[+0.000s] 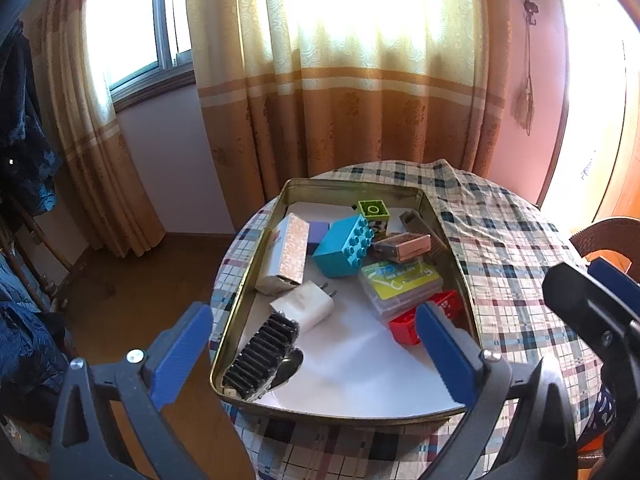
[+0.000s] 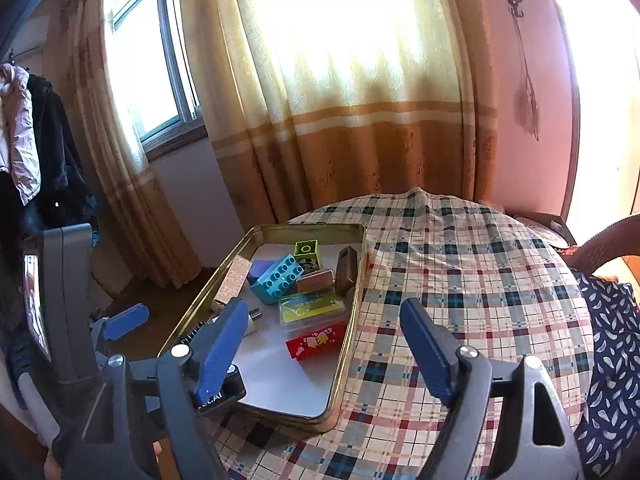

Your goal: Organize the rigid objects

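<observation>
Room: sunlit yellow-and-orange curtains (image 1: 340,80) hang behind a round table under a plaid tablecloth (image 1: 512,248).
Left wrist view, tray: a shallow metal tin tray (image 1: 240,316) sits on the cloth, lined white.
Left wrist view, contents: a teal building block (image 1: 344,248), a green block (image 1: 373,210) behind it, a white carton (image 1: 286,258) at the left wall, a white plug adapter (image 1: 306,306), a black comb-like brush (image 1: 262,354) in the near left corner, a yellow-labelled clear case (image 1: 400,280), a red block (image 1: 408,322) by the right wall.
Left wrist view, left gripper (image 1: 314,354): blue fingers spread wide above the tray's near end, nothing between them.
Right wrist view, right gripper (image 2: 324,346): blue fingers wide apart, empty, above the tray's right rim and the cloth.
Right wrist view, tray: all objects lie inside the tin (image 2: 352,320); the red block (image 2: 316,340) is nearest, beside the right wall.
Right wrist view, neighbour: the left gripper's blue finger (image 2: 126,322) shows at the left edge.
</observation>
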The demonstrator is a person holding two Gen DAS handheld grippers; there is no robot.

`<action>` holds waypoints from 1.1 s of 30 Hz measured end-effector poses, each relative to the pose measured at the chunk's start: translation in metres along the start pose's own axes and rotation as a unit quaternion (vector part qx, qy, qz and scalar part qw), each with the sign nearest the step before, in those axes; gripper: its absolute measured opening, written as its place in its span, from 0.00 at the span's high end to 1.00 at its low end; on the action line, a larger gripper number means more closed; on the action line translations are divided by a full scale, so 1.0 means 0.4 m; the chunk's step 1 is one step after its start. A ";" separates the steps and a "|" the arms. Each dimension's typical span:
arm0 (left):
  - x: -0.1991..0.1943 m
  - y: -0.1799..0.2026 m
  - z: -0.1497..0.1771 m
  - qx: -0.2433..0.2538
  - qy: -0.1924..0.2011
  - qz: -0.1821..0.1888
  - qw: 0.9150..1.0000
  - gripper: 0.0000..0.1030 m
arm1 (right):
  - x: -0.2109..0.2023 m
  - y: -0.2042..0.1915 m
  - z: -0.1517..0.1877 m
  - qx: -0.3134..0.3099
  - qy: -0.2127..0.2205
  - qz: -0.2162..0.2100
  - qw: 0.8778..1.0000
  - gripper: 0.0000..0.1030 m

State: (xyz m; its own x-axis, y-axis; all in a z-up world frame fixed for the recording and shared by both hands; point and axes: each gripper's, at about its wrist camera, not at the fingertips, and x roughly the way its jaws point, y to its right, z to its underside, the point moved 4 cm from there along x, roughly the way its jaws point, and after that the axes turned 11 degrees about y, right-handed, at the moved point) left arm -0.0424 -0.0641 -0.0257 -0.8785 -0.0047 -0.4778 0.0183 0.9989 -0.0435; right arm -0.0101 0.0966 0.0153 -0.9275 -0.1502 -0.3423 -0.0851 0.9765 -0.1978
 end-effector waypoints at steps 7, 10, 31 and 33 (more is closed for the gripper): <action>-0.013 -0.013 -0.005 -0.003 0.006 -0.006 1.000 0.00 | -0.014 -0.008 -0.002 -0.015 0.007 0.002 1.000 0.22; -0.018 -0.020 -0.006 -0.003 0.008 -0.010 1.000 0.00 | -0.021 -0.010 -0.004 -0.020 0.012 0.006 1.000 0.22; -0.036 -0.012 -0.006 0.008 0.009 -0.028 1.000 0.00 | -0.069 0.024 -0.029 -0.010 0.055 0.038 0.998 0.22; -0.035 -0.011 -0.003 0.008 0.007 -0.030 1.000 0.00 | -0.066 0.026 -0.029 -0.008 0.052 0.038 0.998 0.22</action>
State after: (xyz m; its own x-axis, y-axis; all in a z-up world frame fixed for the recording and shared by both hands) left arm -0.0309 -0.0686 -0.0177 -0.8851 -0.0629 -0.4612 -0.0266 0.9961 -0.0847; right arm 0.0094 0.1124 0.0329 -0.9640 -0.0601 -0.2591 -0.0187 0.9871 -0.1592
